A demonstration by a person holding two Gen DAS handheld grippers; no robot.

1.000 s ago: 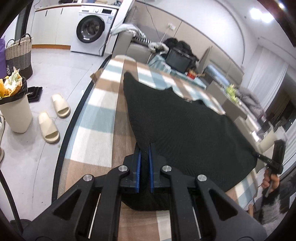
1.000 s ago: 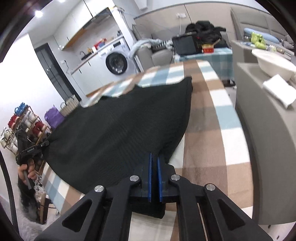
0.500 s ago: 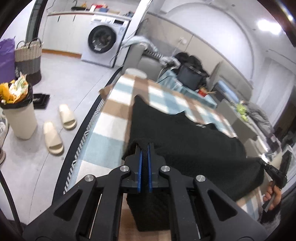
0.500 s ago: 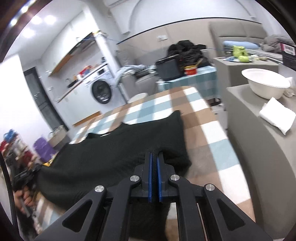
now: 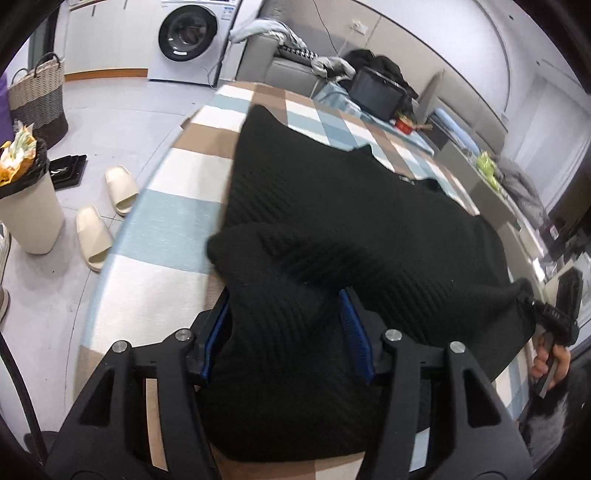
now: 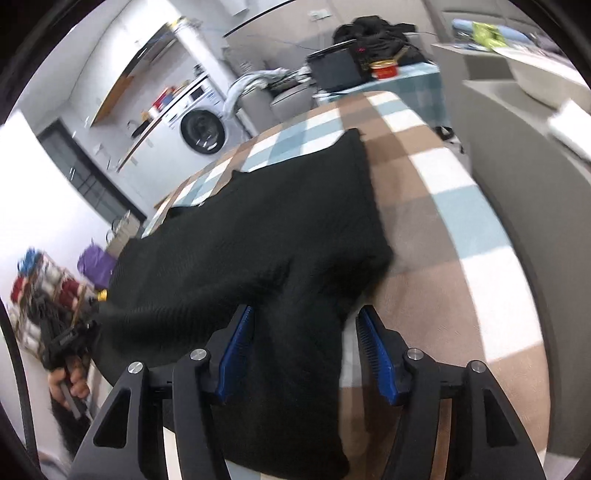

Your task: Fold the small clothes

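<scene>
A black knit garment (image 5: 332, 206) lies spread on the checked tablecloth (image 5: 177, 173), its near edge folded over onto itself. My left gripper (image 5: 284, 332) hovers over the folded left corner. Its jaws are opening; the fabric lies between the blue pads (image 5: 216, 332) without being squeezed. In the right wrist view the same garment (image 6: 258, 229) runs away across the table (image 6: 443, 229). My right gripper (image 6: 304, 343) straddles the folded right corner, jaws opening, with a gap showing beside the right pad (image 6: 373, 350). A hand (image 5: 550, 365) holds that gripper at the garment's right end.
Left of the table the floor holds a cream bin (image 5: 26, 214), two slippers (image 5: 107, 206) and a woven basket (image 5: 37, 99). A washing machine (image 5: 188, 33) stands at the back. A grey counter (image 6: 535, 184) borders the table's right side.
Both grippers carried the near hem forward over the garment and sank toward the table. Their jaws, shut on the fabric before, now stand apart with the cloth lying loose between them.
</scene>
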